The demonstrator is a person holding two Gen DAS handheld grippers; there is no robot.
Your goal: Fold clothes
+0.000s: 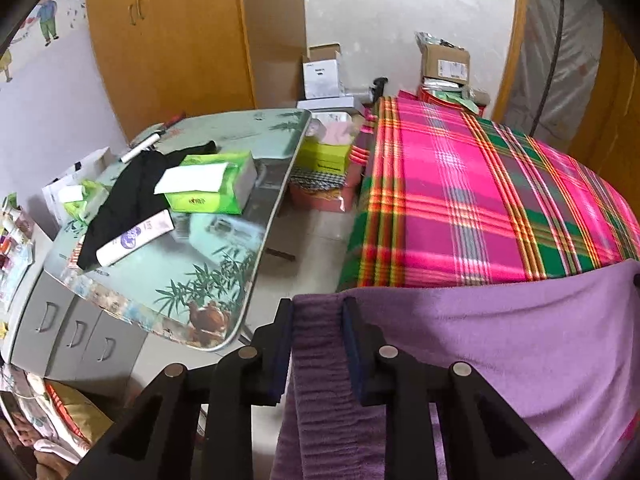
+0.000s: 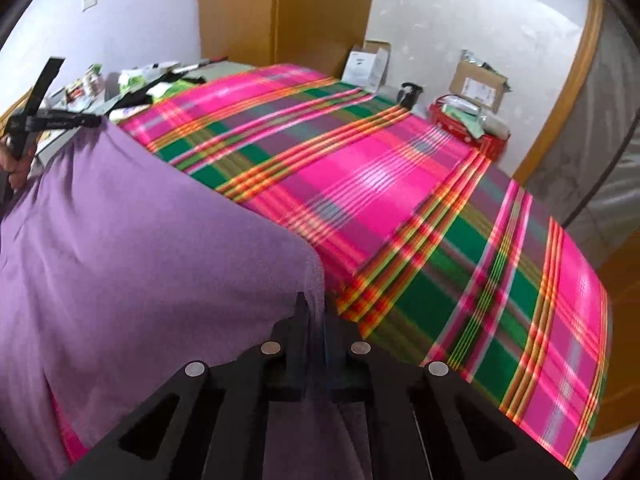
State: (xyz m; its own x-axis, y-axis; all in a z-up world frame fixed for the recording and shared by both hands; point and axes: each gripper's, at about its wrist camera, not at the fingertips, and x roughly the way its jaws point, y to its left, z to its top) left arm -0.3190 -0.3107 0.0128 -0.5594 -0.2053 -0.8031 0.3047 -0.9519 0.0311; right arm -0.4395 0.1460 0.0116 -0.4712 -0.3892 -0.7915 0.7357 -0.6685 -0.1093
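Observation:
A purple garment [image 1: 500,360] hangs stretched between both grippers over a bed with a pink and green plaid sheet [image 1: 460,200]. My left gripper [image 1: 318,304] is shut on a bunched, ribbed edge of it, and the fabric fills the gap between the pads. In the right wrist view the purple garment [image 2: 140,240] spreads wide to the left. My right gripper [image 2: 316,312] is shut on its near corner, jaws almost together. The left gripper [image 2: 96,120] shows at the garment's far corner, with a hand [image 2: 16,168] behind it. The plaid sheet [image 2: 360,180] lies flat beyond.
Left of the bed stands a folding table [image 1: 224,248] carrying a green tissue box [image 1: 208,184], a black garment [image 1: 128,196] and a tube. Grey drawers [image 1: 76,332] sit below it. Boxes [image 1: 322,72] and a cardboard box [image 2: 478,84] line the far wall beside a wooden wardrobe [image 1: 168,40].

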